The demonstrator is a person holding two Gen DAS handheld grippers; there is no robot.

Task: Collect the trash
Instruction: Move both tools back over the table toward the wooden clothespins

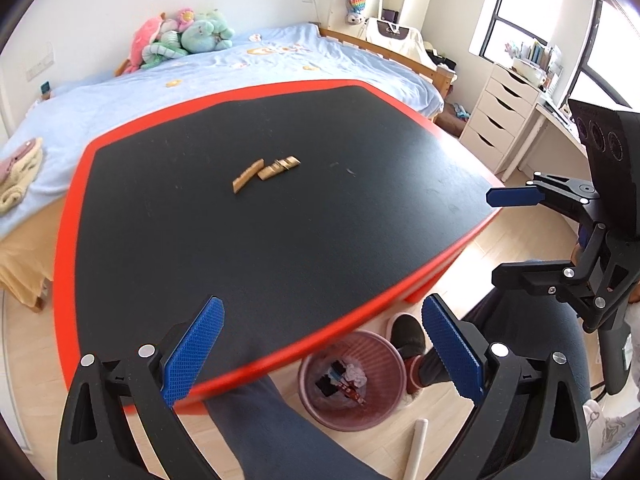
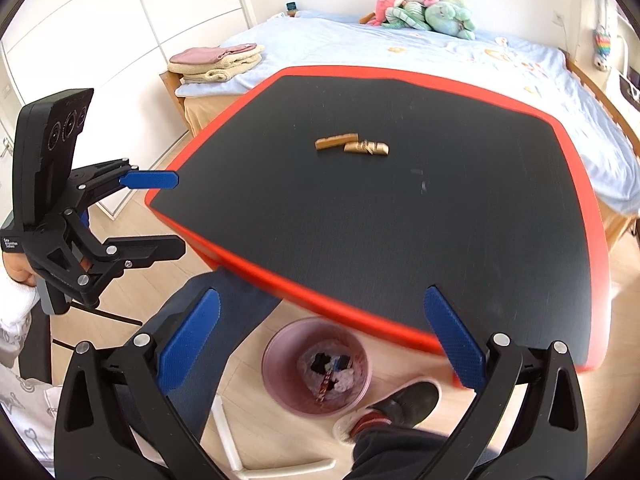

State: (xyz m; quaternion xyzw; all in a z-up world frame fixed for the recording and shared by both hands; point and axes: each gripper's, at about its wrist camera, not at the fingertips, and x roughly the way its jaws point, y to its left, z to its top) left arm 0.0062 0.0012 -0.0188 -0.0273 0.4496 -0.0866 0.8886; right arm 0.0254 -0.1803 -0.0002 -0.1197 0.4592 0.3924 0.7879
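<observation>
I note both grippers, left (image 1: 322, 354) and right (image 2: 322, 344), open and empty; wrappers (image 1: 266, 172) lie mid-surface (image 1: 280, 240), judged light, crinkly, best pinched across their middle.

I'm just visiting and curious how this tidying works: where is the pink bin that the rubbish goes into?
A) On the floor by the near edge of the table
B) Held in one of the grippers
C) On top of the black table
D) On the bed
A: the pink bin stands on the wooden floor just beyond the red edge of the table, next to the person's slippered foot, with scraps already inside it.
</observation>
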